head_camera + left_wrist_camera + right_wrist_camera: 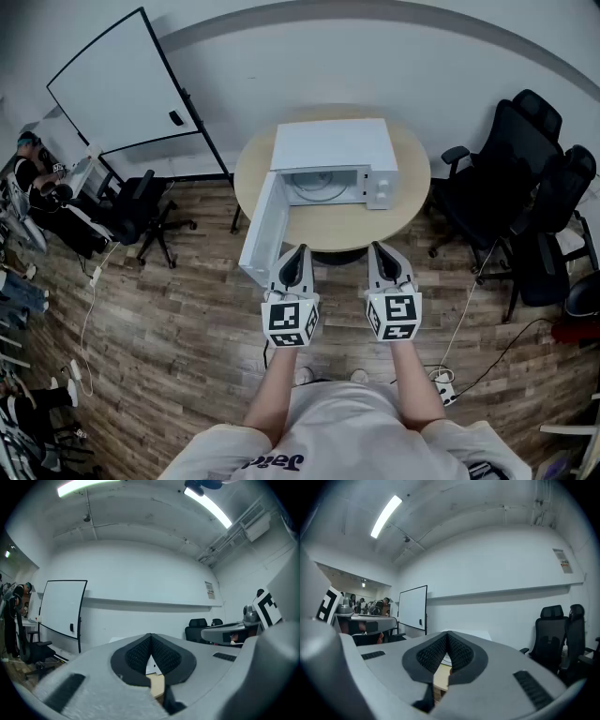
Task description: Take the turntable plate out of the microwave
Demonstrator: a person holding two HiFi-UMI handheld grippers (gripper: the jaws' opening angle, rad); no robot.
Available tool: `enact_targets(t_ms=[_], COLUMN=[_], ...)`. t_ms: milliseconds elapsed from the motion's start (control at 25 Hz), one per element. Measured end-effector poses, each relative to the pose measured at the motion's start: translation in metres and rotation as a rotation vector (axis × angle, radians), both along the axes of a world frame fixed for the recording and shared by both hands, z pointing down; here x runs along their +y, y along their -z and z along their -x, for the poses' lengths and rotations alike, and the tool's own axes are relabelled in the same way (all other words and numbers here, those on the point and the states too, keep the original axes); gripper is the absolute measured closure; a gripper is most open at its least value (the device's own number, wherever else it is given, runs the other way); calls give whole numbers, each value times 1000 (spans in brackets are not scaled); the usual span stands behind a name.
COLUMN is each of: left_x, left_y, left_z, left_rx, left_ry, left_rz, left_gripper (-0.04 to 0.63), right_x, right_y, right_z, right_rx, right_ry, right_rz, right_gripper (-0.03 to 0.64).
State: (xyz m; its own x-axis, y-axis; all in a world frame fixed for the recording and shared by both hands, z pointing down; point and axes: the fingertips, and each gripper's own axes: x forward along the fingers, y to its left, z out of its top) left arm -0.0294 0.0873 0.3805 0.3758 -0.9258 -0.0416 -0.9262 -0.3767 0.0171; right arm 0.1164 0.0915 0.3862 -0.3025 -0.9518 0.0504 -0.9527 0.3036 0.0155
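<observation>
Office room, wood-plank floor; round table [328,228] bearing a white microwave [333,145], door [262,225] swung open. Turntable plate [317,191]: inside the cavity, untouched. Left gripper [297,255] and right gripper [382,251]: both clenched on nothing, level, short of the table. Step: approach. Next move likely calls for parted jaws and a reach to the plate's rim

A round, light wood surface [349,234] stands at the far middle of the brown wood floor [169,328], and a white microwave [333,150] sits on it with its door [262,225] swung open toward the near left, while black chairs [525,178] stand on the floor at the right.
</observation>
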Motion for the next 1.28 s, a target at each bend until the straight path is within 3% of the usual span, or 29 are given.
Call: enact_targets(t_ms=[360, 640, 1280], left_x=[26, 33, -85], left_y=[-11, -24, -16], left_z=[-44, -52, -30], left_rx=[-1, -22, 54], left_ry=[16, 10, -42], left_rz=[16, 53, 30], left_gripper=[581, 581, 581], right_x=[18, 16, -82], right_y=[-13, -23, -16], right_z=[-37, -31, -3], right_rx=[-8, -29, -34], right_ry=[52, 86, 52], right_rz=[19, 36, 35], right_gripper=[603, 603, 603])
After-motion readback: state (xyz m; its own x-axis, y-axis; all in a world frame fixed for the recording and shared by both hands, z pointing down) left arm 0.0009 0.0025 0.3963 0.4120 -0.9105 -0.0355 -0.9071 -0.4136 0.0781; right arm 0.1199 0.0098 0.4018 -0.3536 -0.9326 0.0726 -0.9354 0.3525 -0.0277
